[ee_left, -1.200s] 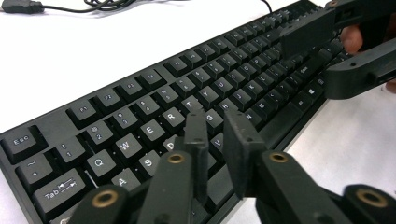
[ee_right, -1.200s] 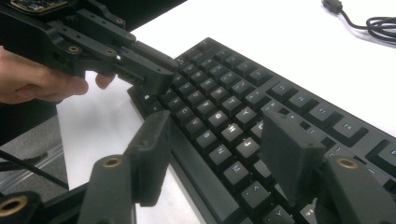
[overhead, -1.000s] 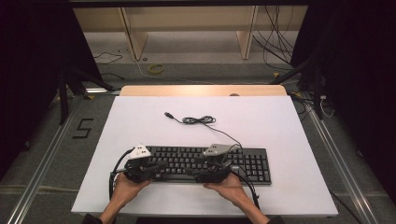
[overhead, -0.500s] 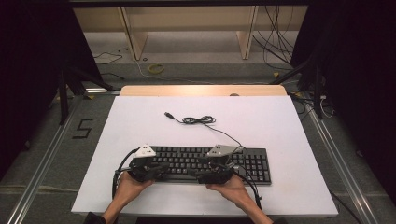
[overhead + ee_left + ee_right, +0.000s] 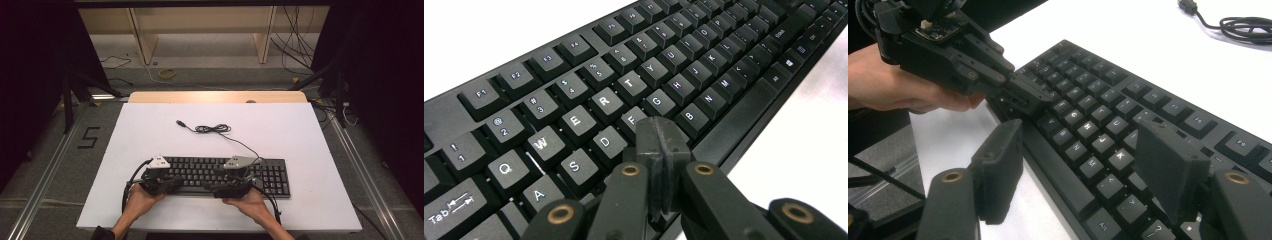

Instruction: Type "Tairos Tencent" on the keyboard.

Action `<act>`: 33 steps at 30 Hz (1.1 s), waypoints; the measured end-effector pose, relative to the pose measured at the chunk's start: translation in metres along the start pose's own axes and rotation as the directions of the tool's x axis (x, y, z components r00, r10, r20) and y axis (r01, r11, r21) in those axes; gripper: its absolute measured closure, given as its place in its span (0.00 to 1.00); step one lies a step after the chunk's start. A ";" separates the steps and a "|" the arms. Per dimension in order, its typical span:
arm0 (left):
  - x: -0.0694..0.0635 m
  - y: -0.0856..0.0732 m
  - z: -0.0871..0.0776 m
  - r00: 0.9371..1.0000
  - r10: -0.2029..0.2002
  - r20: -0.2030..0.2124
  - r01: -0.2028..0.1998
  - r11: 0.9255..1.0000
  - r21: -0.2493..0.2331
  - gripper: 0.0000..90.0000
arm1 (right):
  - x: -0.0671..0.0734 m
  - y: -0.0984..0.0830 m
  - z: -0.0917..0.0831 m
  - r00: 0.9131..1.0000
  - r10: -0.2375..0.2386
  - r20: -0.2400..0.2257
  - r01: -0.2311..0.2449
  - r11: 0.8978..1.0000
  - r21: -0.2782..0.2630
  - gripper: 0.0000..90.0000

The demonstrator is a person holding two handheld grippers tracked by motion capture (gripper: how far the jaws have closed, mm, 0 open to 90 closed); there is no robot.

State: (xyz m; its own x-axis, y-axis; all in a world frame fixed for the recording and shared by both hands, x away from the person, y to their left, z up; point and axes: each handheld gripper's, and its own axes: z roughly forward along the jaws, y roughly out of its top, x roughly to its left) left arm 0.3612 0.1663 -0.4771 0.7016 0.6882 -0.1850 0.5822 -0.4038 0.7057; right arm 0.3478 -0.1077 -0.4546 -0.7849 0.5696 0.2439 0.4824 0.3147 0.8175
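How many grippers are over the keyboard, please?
2. The left gripper is above the left letter keys of the keyboard, jaws shut. The right gripper is near the middle of its front edge, jaws open.

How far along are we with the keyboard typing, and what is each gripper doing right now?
Done: the keyboard lies flat on the table, its cable coiled and unplugged behind it. In hand: the left gripper, jaws shut, has its tip over the letter keys near F and G. The right gripper straddles the keyboard's front edge; its jaws have just been opening, nothing gripped. What is left cannot be told from here.
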 end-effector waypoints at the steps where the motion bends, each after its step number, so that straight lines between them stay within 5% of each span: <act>1: 0.000 0.000 0.001 1.000 -0.001 -0.004 0.001 1.000 0.004 0.99 | 0.000 0.000 0.000 1.000 0.000 0.000 0.000 1.000 -0.001 0.41; 13: -0.002 0.000 0.000 1.000 0.002 -0.014 -0.002 1.000 0.010 0.99 | -0.001 -0.002 -0.005 1.000 0.002 0.005 -0.002 1.000 -0.005 0.40; 17: -0.001 0.003 -0.006 1.000 -0.023 0.005 0.023 0.999 -0.022 0.96 | -0.001 -0.003 -0.007 1.000 0.006 0.005 -0.006 1.000 -0.008 0.40; 33: 0.011 0.012 -0.021 0.994 -0.109 -0.011 0.107 0.988 -0.114 0.56 | 0.000 -0.004 -0.008 1.000 0.006 -0.005 -0.006 1.000 -0.009 0.38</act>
State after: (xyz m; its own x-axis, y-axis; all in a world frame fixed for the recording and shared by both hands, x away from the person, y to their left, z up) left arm 0.3674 0.1815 -0.4561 0.6292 0.7349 -0.2530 0.6034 -0.2567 0.7550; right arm 0.3429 -0.1146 -0.4536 -0.7839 0.5678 0.2511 0.4835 0.3047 0.8206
